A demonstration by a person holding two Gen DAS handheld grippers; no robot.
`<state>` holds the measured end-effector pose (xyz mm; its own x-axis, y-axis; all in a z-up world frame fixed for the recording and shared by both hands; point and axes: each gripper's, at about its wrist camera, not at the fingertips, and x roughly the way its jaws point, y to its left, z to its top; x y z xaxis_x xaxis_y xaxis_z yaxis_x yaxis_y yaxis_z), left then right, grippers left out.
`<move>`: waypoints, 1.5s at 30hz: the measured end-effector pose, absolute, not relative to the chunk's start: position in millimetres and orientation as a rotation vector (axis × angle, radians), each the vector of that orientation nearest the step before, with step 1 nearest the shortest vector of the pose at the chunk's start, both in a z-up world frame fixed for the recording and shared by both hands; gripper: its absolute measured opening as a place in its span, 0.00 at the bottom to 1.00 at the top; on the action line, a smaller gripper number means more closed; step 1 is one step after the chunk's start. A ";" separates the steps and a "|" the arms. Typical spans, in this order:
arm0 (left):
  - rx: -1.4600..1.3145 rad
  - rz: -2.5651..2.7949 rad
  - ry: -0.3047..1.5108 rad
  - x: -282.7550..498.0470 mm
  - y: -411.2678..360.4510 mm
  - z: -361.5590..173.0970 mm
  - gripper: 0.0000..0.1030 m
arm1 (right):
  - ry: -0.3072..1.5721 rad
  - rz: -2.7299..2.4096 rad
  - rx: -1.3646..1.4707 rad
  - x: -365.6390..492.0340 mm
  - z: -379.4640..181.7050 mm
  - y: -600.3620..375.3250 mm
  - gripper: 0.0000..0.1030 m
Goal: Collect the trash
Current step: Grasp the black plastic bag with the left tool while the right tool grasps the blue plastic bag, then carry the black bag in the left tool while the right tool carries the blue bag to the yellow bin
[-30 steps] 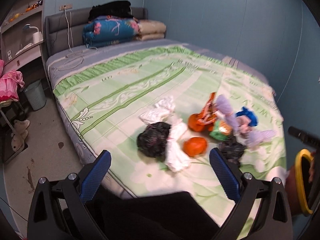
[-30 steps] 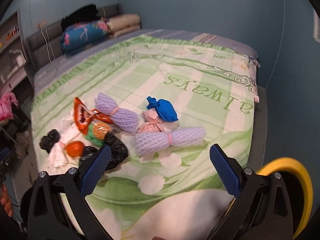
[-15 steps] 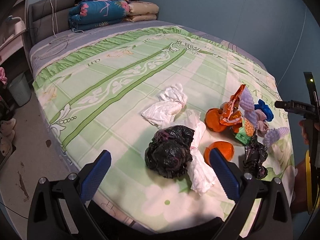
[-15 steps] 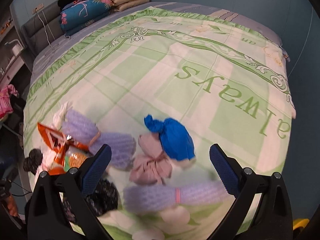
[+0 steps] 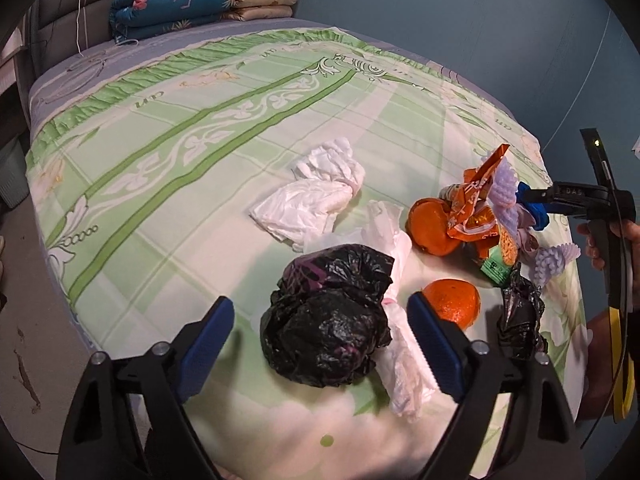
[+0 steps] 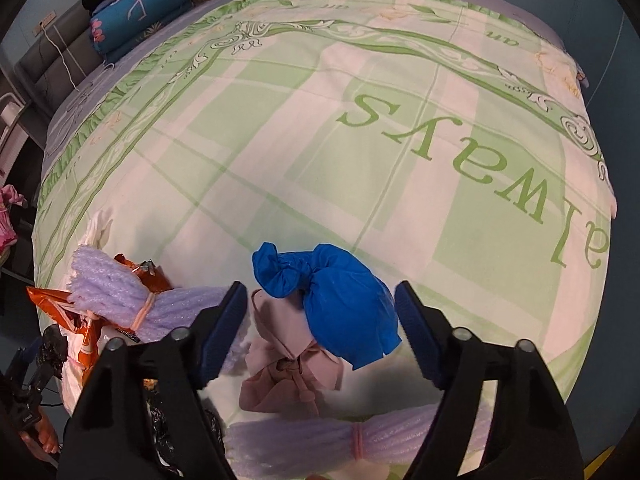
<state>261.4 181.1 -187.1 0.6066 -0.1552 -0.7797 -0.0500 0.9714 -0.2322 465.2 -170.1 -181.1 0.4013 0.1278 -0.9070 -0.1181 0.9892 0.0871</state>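
Note:
Trash lies in a pile on the green bedsheet point(image 5: 208, 128). My left gripper point(image 5: 320, 328) is open, its blue pads either side of a crumpled black plastic bag point(image 5: 326, 326). Beside it are white tissues point(image 5: 316, 196), two orange peels point(image 5: 454, 306), an orange snack wrapper point(image 5: 478, 196) and a smaller black bag point(image 5: 520, 316). My right gripper point(image 6: 322, 316) is open around a tied blue bag point(image 6: 340, 300), with a pink bag point(image 6: 292, 368) under it. Purple foam nets point(image 6: 132, 300) lie left and below.
Folded quilts point(image 5: 192, 4) are stacked at the headboard. The bed edge drops to bare floor point(image 5: 24, 320) on the left. A blue wall point(image 5: 480, 20) runs along the far side. The right gripper's handle point(image 5: 600, 200) shows in the left wrist view.
Both grippers have moved forward and down over the pile. The left now brackets the black bag; the right now brackets the blue bag. Nothing on the bed has moved.

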 end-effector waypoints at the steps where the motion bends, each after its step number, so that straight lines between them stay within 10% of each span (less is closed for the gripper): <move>1: -0.248 -0.067 0.924 262.8 180.9 -188.8 0.74 | 1.158 0.155 0.018 466.3 -184.1 -170.2 0.64; 5: -0.270 -0.084 0.942 263.3 179.2 -195.1 0.48 | 1.178 0.146 0.037 465.5 -189.3 -169.5 0.49; 12: -0.331 -0.103 0.921 256.2 186.1 -191.9 0.35 | 1.185 0.134 0.059 459.8 -188.4 -176.6 0.17; 45: -0.280 -0.033 0.644 156.1 140.1 -83.1 0.33 | 0.876 0.273 0.223 256.7 -67.4 -223.5 0.11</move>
<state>156.1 140.1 -83.1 0.8005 -0.1166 -0.5878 -0.0564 0.9619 -0.2676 256.7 -223.5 -67.4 0.6094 0.3247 -0.7233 -0.1432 0.9424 0.3023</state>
